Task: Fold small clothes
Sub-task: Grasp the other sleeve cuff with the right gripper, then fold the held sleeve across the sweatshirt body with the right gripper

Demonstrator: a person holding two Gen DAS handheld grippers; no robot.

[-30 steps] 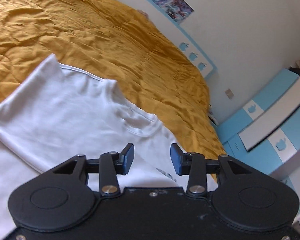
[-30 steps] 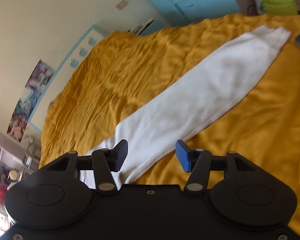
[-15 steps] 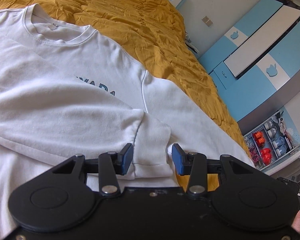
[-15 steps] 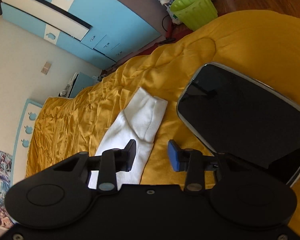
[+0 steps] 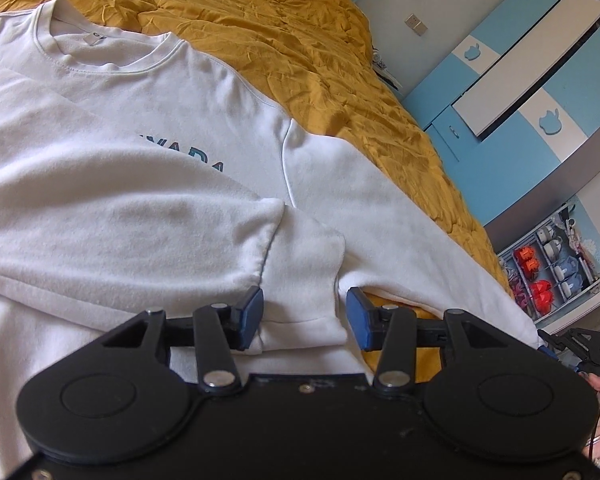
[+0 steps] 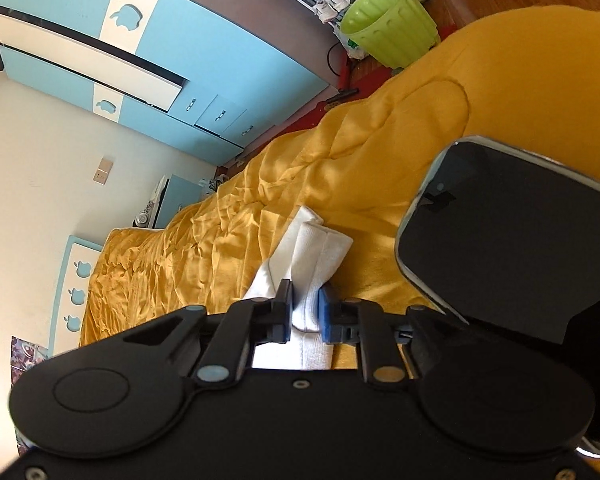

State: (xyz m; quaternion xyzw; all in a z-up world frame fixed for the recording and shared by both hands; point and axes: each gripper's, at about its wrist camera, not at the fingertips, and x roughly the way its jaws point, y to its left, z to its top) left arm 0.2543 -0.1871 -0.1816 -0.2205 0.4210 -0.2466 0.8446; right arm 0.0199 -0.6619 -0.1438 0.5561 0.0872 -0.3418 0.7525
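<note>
A white sweatshirt point(image 5: 148, 128) with blue chest lettering lies flat on a mustard yellow bedspread point(image 5: 292, 40). One sleeve is folded across the chest, and its cuff point(image 5: 304, 280) lies between the fingers of my open left gripper point(image 5: 303, 316). The other sleeve point(image 5: 400, 232) stretches out to the right. In the right wrist view, my right gripper point(image 6: 305, 312) is shut on that sleeve's cuff point(image 6: 320, 248), which bunches up between the pads.
A black tablet point(image 6: 512, 232) with a silver rim lies on the bedspread just right of the right gripper. A green waste bin point(image 6: 392, 20) stands on the floor beyond the bed. Blue and white wardrobes point(image 5: 520, 80) line the wall.
The right gripper has closed on the outstretched sleeve's cuff and moved in over it. The left gripper stays open over the folded sleeve's cuff, barely moved.
</note>
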